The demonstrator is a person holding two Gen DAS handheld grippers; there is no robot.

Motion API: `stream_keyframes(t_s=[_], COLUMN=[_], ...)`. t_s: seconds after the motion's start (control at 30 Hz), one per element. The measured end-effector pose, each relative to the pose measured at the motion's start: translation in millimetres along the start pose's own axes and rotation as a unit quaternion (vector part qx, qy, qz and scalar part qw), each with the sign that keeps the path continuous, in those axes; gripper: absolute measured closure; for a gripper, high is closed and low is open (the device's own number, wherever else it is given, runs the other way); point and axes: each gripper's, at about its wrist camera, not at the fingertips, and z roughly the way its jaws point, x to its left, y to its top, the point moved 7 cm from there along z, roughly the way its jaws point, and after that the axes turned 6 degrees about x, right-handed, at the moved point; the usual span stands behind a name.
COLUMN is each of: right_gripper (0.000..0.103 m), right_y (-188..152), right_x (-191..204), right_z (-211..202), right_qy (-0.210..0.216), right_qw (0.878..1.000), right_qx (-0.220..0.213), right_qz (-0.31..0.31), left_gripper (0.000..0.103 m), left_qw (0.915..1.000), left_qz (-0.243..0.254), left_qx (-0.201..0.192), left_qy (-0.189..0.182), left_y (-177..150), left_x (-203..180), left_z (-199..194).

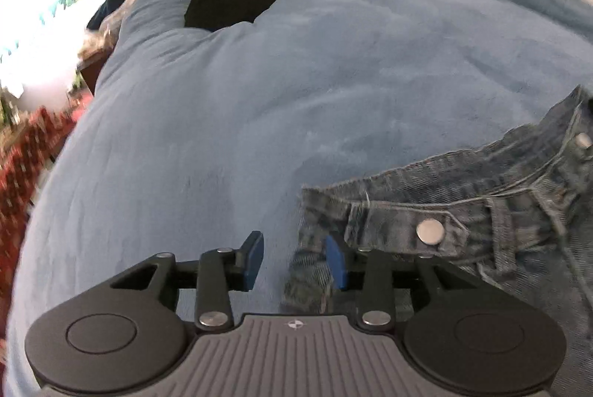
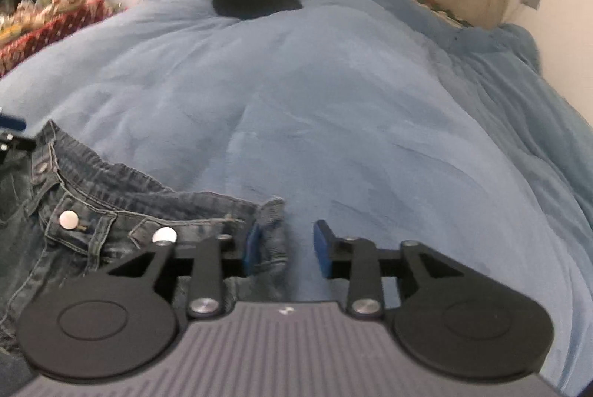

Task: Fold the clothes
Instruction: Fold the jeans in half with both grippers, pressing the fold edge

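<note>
- The left tool [image 1: 294, 261] has two blue pads on black fingers.
- Black link bars join at silver round screws.
- Two black round discs flank a grey ribbed housing with a small white and black mark.
- The right tool [image 2: 285, 248] has the same build: blue pads, black links, silver screws, grey ribbed housing.

Jeans [image 1: 463, 222] cut off at the right edge, legs unseen, black heap [image 1: 229, 2] on the bed unidentifiable, red clutter [image 2: 55, 22] blurred.
</note>
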Motion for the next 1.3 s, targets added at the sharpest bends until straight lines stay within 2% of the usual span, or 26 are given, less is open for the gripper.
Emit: stream_keyframes(t_s=[0.17,0.27,0.43,0.67,0.83,1.03,1.2,1.3], right_gripper=[0.05,0.039,0.035,0.035,0.035,0.035,0.036,0.046], right_y=[-19.1,-47.9,-115.1,-200.2,-230.2,-244.6,-241.8,-239.4], right_x=[-15.8,-17.5,-13.5,-1.1,-0.8,-11.9,-11.8,-8.4], right_z=[-53.9,-98.9,-166.5,-226.6,-232.5,-223.9,-207.2,-196.4], right_qy=[0.017,0.03,0.042,0.042,0.045,0.058,0.06,0.067], right_qw=[0.999,0.999,0.997,0.997,0.996,0.992,0.992,0.991], right_qx=[-0.015,-0.021,-0.013,0.006,0.006,0.007,0.013,0.021], right_qz=[0.029,0.041,0.061,0.066,0.081,0.114,0.112,0.11], left_gripper=[0.066,0.059,0.059,0.059,0.059,0.059,0.059,0.059], left_qw=[0.9994,0.9982,0.9957,0.9872,0.9795,0.9761,0.9684,0.9626], left_qz=[-0.012,-0.017,0.008,0.081,0.118,0.165,0.224,0.253], left_qx=[-0.015,-0.021,-0.04,-0.064,-0.066,-0.059,-0.069,-0.072], left_qy=[-0.03,-0.054,-0.083,-0.122,-0.149,-0.129,-0.086,-0.064], left_y=[-22.9,-43.4,-88.6,-146.2,-187.4,-217.5,-226.8,-228.6], left_x=[2.0,-5.5,-40.5,-131.8,-183.7,-206.9,-221.1,-227.8], left_z=[-49.4,-83.6,-142.8,-209.0,-238.8,-246.8,-240.2,-233.0])
